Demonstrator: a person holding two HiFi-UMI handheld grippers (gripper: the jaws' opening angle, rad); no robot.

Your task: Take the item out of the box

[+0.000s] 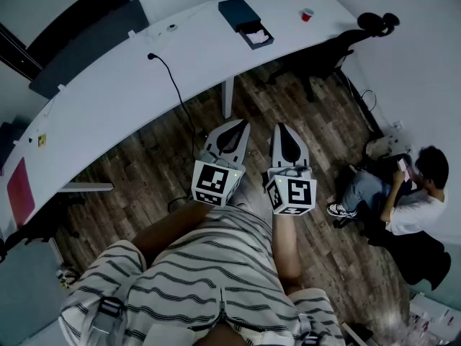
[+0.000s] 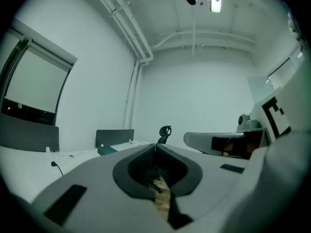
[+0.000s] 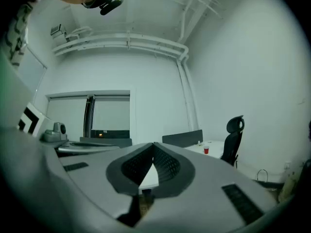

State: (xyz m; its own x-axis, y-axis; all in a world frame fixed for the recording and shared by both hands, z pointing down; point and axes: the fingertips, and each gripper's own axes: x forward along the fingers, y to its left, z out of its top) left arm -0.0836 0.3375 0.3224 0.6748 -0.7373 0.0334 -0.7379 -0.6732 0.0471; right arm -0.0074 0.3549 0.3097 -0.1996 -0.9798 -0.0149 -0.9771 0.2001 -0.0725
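Sitting on desk [image 1: 130, 85]: dark box [image 1: 240, 11], drawer open, white item [image 1: 259, 37].

Box [image 1: 246, 22] on desk [image 1: 108, 92]: white contents in its open tray, too small for me to identify. In left gripper view the box is mostly hidden behind gripper's own body.
Desk: left end cut by frame edge.
Red cup [image 1: 307, 14]: can't see inside.
Hands hidden under marker cubes of left gripper [image 1: 243, 125] and right gripper [image 1: 279, 127].
Seated person [image 1: 403, 193]: pink item held, too small to name.
Clutter [image 1: 432, 316] in lower right corner: cut off and blurred, unreadable to me.
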